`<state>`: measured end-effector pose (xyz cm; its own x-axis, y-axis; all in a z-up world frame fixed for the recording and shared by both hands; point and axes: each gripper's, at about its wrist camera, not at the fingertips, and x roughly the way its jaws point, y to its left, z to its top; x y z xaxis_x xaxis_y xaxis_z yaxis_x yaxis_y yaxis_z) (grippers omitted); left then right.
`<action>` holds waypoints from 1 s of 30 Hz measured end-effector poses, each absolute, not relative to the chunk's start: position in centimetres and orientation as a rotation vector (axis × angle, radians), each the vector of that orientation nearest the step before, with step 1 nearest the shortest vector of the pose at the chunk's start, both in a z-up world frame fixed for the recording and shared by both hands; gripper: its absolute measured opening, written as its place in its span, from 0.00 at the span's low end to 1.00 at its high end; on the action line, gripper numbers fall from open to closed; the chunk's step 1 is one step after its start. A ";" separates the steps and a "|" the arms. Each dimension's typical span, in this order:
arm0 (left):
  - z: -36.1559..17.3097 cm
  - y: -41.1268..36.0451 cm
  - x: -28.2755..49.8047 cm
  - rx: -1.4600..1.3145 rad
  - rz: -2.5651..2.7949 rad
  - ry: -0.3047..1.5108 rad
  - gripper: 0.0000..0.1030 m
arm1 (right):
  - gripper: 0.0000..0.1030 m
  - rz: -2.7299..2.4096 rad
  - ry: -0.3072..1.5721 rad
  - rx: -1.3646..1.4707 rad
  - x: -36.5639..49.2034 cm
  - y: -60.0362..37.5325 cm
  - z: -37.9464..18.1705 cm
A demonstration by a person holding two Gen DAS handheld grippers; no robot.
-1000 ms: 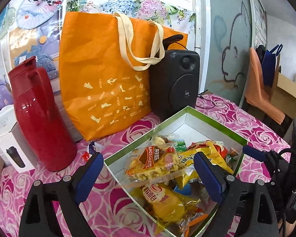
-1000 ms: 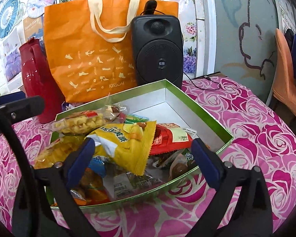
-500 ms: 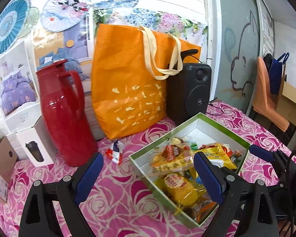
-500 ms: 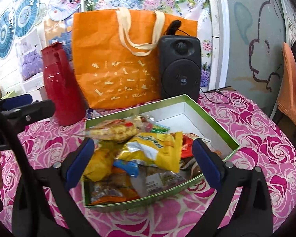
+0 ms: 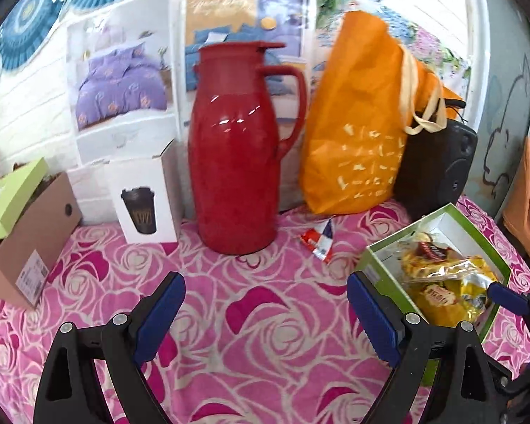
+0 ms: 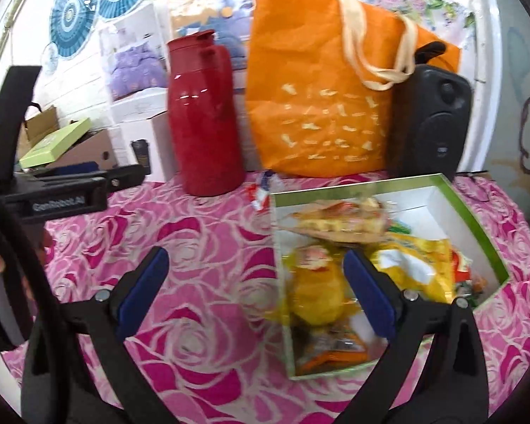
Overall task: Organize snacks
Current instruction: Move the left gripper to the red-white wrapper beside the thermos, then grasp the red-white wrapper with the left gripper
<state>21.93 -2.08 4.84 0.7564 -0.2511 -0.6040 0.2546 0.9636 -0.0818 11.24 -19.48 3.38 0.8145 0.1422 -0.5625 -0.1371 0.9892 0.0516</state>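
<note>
Here, left hand-held gripper (image 5: 265, 321) jaws wide apart, empty, over rose-print pink cloth on desk (image 5: 229, 371). Right hand-held gripper (image 6: 254, 293) likewise spread, empty. Crinkly foil and clear-plastic snack packets (image 6: 321, 282) piled in rectangular green-rimmed cardboard box (image 6: 470, 212), right side. Small red-white wrapper (image 5: 318, 242) loose on cloth, between glossy red jug (image 5: 236, 162) and box. Orange fabric tote (image 6: 321, 99) far, upright.

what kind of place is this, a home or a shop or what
Probably a lived-in home corner: a table under a pink rose-print cloth, a red thermos jug and an orange tote bag against a wall hung with bedding posters.
</note>
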 end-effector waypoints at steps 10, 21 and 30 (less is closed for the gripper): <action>2.1 -4.6 26.5 0.063 -0.411 0.685 0.88 | 0.84 0.057 0.599 -0.043 12.9 -18.2 1.8; -0.7 -12.1 34.9 0.092 -0.534 0.740 0.66 | 0.83 -0.130 0.508 0.035 12.9 -26.0 3.7; -4.1 -15.3 38.7 0.123 -0.575 0.839 0.16 | 0.83 -0.110 0.565 0.066 14.4 -26.8 1.6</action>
